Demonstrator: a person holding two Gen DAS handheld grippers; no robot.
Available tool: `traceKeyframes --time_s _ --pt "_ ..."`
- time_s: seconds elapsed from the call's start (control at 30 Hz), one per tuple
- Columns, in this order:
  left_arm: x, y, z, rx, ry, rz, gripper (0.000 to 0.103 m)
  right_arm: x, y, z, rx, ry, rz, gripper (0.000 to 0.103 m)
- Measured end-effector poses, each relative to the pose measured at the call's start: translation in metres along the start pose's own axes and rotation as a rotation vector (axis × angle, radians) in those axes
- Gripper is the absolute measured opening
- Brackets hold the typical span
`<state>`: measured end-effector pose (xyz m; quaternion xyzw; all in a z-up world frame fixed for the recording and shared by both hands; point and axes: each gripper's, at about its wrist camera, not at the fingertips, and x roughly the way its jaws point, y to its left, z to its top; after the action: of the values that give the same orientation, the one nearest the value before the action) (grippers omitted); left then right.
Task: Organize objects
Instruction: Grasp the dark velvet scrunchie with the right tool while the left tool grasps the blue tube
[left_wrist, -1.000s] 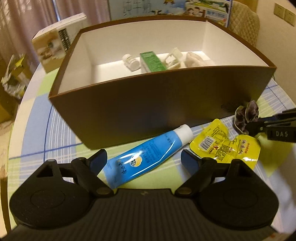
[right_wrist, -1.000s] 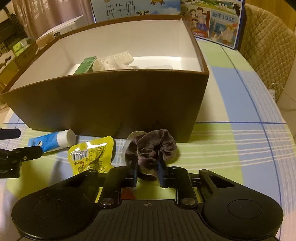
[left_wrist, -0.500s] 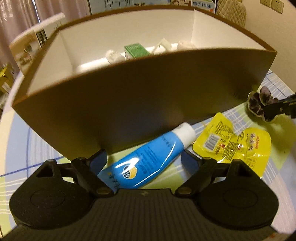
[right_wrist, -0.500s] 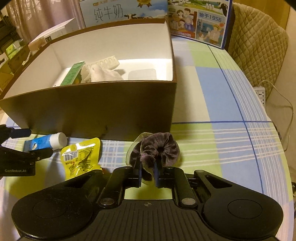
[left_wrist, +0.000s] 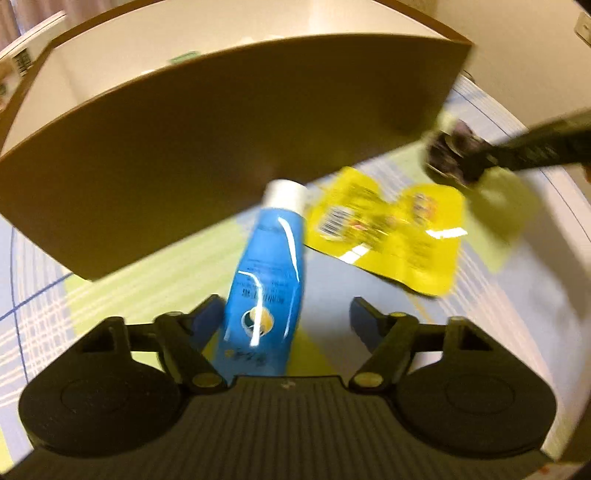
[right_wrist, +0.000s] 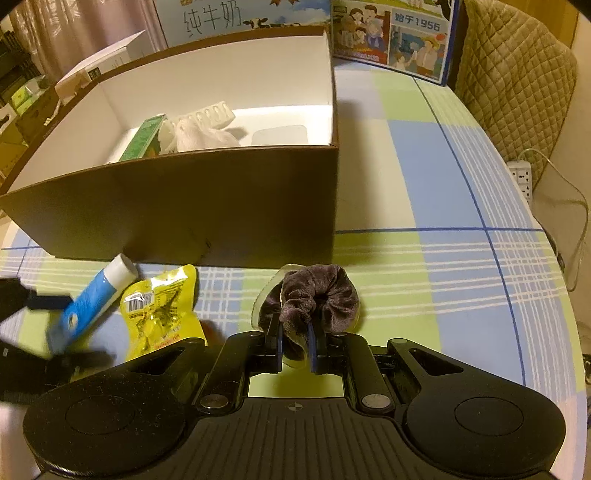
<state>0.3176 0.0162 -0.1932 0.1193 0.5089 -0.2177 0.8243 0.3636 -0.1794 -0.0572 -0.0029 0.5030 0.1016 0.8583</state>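
Currently my left claw, spread, straddles the blue tube, lengthwise toward the box's near wall; my right claw pinches the scrunchie.

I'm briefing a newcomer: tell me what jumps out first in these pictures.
The big brown box fills the middle of the checked tablecloth, with small items already inside. In front of it lie a blue tube, between the open fingers of the left claw, and a yellow packet. The right claw pinches a purple scrunchie.
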Motion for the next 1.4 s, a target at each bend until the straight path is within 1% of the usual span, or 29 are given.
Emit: traceKeyframes --time_s 0.07,0.23,0.37,0.4,0.43,0.57,0.63,0.9,0.97,1.07,1.23,1.4 --pt "0.001 -0.005 0.005 -0.011 0.005 0.02 0.063 -0.001 -0.001 0.0 0.0 -0.002 0.0 0.009" --pt "0.009 0.012 0.015 -0.123 -0.021 0.042 0.061 0.0 0.0 -0.002 -0.011 0.008 -0.003 0.009" --pt "0.011 0.014 0.024 -0.122 -0.043 0.044 0.057 0.002 0.001 -0.001 -0.014 0.013 -0.003 0.009" --pt "0.011 0.013 0.025 -0.118 -0.047 0.048 0.054 0.002 0.001 -0.002 -0.018 0.013 -0.003 0.009" --pt "0.011 0.012 0.027 -0.114 -0.052 0.049 0.048 0.003 0.002 -0.001 -0.02 0.014 -0.004 0.009" --pt "0.009 0.009 0.03 -0.105 -0.054 0.05 0.034 0.004 0.002 -0.002 -0.027 0.018 -0.005 0.009" --pt "0.008 0.006 0.03 -0.098 -0.049 0.061 0.033 0.004 0.002 -0.002 -0.026 0.017 -0.005 0.009" --pt "0.006 0.006 0.029 -0.121 -0.022 0.076 0.033 0.002 0.003 -0.001 -0.037 0.009 0.007 0.009" --pt "0.004 0.006 0.027 -0.126 -0.015 0.074 0.033 0.0 0.003 -0.001 -0.04 0.002 0.015 0.009" --pt "-0.004 0.006 0.025 -0.127 -0.022 0.08 0.033 -0.006 0.003 -0.001 -0.042 -0.015 0.053 0.009" --pt "-0.027 0.007 0.022 -0.143 -0.063 0.07 0.033 -0.026 0.008 -0.001 -0.062 -0.053 0.121 0.009" --pt "-0.056 0.004 0.026 -0.148 -0.135 0.053 0.033 -0.05 0.017 -0.001 -0.079 -0.11 0.191 0.009"
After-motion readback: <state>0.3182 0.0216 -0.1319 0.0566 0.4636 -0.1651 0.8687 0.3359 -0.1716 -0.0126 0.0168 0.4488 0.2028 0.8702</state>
